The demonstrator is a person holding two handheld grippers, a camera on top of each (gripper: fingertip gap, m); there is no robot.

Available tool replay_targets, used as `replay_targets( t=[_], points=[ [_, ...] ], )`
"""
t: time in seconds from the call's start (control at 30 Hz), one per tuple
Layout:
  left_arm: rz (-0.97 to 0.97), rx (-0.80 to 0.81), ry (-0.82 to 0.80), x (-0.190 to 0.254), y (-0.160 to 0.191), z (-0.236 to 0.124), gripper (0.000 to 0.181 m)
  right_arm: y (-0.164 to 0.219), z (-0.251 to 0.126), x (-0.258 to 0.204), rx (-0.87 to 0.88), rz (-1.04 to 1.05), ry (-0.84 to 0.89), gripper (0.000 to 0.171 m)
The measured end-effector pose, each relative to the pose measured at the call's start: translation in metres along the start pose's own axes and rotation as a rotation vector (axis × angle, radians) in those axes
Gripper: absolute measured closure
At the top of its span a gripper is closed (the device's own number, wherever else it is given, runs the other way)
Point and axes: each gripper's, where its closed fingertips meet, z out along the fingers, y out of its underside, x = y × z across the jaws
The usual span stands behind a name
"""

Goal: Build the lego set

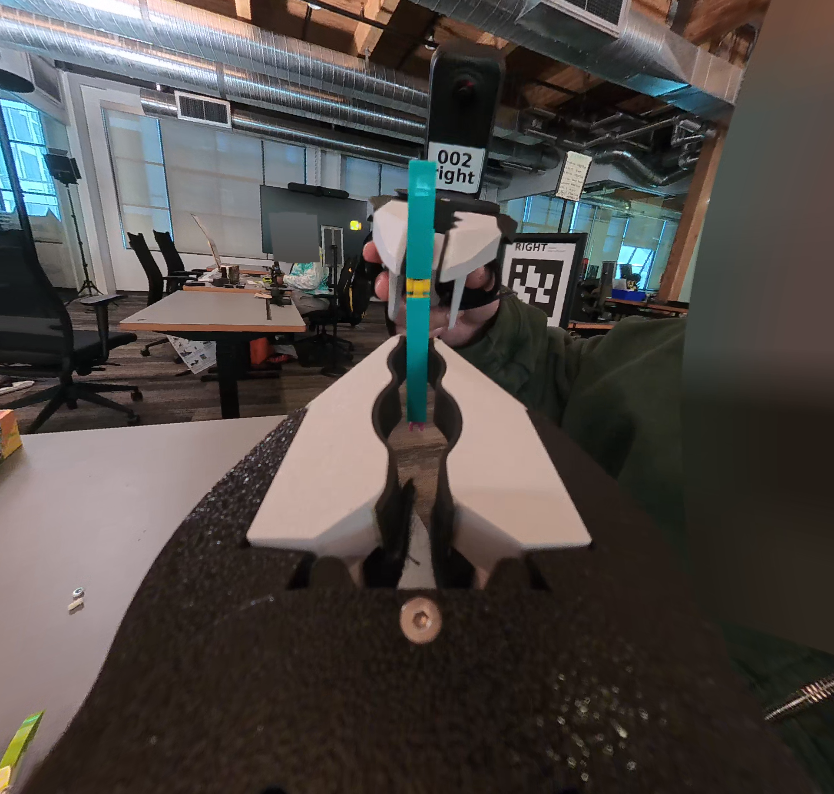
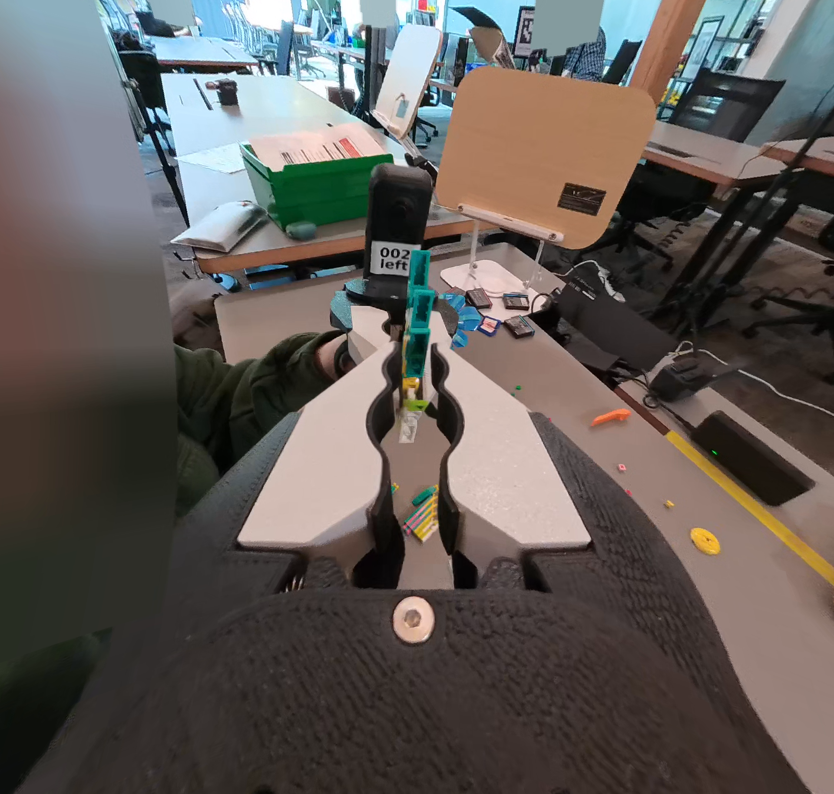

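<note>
A long teal lego assembly with a yellow band stands upright between the two grippers, held up above the table. My left gripper is shut on its lower part, and a pink tip shows between the pads. My right gripper faces me with its jaws a little apart on either side of the yellow band. In the right wrist view the assembly sits between my right gripper fingertips, with yellow, lime and clear pieces at its near end. The left gripper is mostly hidden behind it.
Loose pieces lie on the grey table: a striped stack, a yellow disc, an orange piece. A wooden stand and small black items stand behind. A yellow tape line runs by the right edge. A green sleeve is to the right. Less than 4 cm separates the two grippers' tips.
</note>
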Motion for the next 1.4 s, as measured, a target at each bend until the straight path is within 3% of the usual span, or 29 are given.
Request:
replay_targets(
  t=[0.67,0.83,0.87,0.93,1.03,1.17,1.27,1.4],
  points=[
    [0.137,-0.124,-0.074,-0.012,0.016,-0.002,0.176,0.022,0.004,0.004,-0.147,-0.023,0.004,0.164],
    [0.019,-0.066,-0.065,-0.019,0.014,0.000,0.175,0.020,0.005,0.016,-0.057,-0.004,0.022,0.162],
    [-0.002,-0.052,-0.088,-0.024,0.013,-0.002,0.176,0.020,0.002,0.021,-0.033,-0.024,0.054,0.145],
    [-0.023,-0.033,-0.127,-0.034,0.010,-0.008,0.175,0.012,-0.013,0.025,0.075,-0.103,0.103,0.135],
    [-0.010,-0.033,-0.189,-0.046,0.008,-0.018,0.175,0.016,-0.044,0.042,0.200,-0.258,0.303,0.135],
    [0.049,-0.125,-0.300,-0.063,0.019,-0.024,0.176,0.044,-0.079,0.061,0.304,-0.379,0.523,0.131],
    [0.041,-0.255,-0.358,-0.075,0.039,-0.027,0.176,0.062,-0.086,0.052,0.391,-0.499,0.532,0.126],
    [-0.089,-0.561,-0.431,-0.086,0.095,-0.040,0.176,0.099,-0.059,0.053,0.178,-0.756,0.509,0.117]
  ],
)
